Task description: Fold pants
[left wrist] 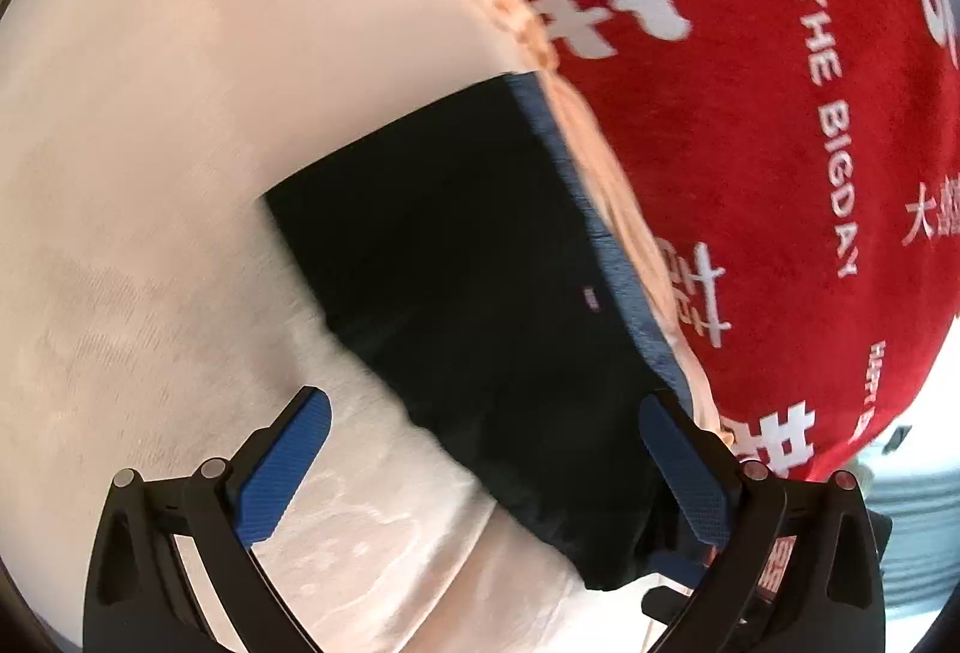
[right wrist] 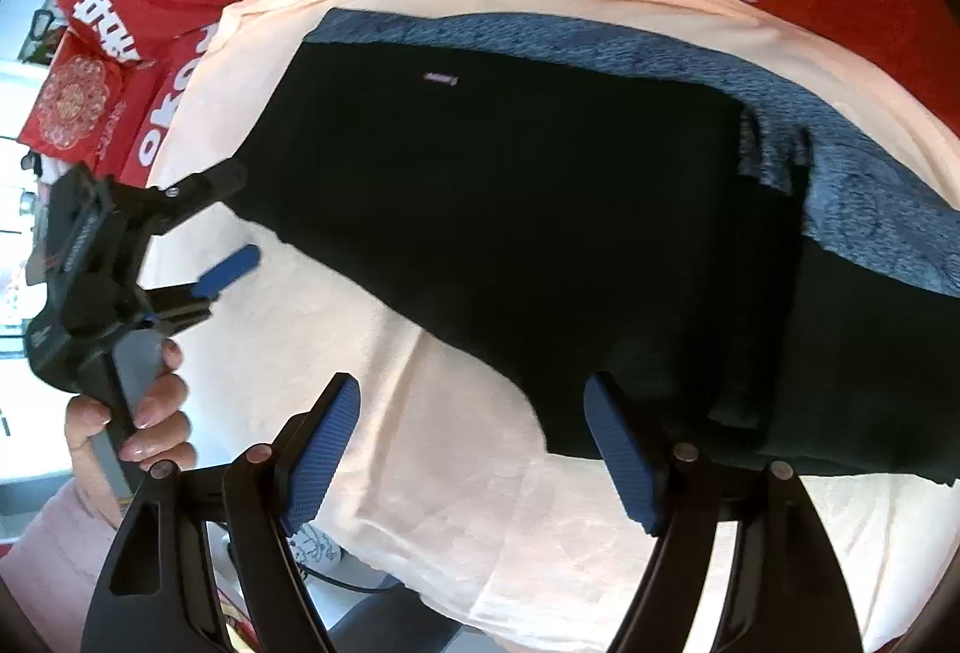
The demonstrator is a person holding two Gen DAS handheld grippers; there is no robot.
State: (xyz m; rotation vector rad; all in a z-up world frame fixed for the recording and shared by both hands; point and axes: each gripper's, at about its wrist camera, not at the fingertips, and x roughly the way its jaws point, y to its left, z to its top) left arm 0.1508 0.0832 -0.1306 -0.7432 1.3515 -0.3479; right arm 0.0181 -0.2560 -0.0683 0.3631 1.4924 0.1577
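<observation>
The black pants [left wrist: 474, 287] lie flat on a cream sheet, with a blue-grey knit band along their far edge [left wrist: 576, 209]. My left gripper [left wrist: 480, 419] is open, its blue pads on either side of the pants' near corner; nothing is held. In the right wrist view the pants [right wrist: 516, 209] spread across the middle, partly folded over at the right. My right gripper [right wrist: 474, 413] hovers open just above their near edge. The left gripper [right wrist: 231, 215] shows at the left, open, held by a person's hand [right wrist: 156, 413].
A cream sheet [left wrist: 150, 173] covers the bed-like surface. A red blanket with white lettering [left wrist: 750, 113] lies beyond the pants. Red patterned boxes [right wrist: 78, 101] sit at the far left in the right wrist view. The surface's edge drops off near the bottom [right wrist: 360, 581].
</observation>
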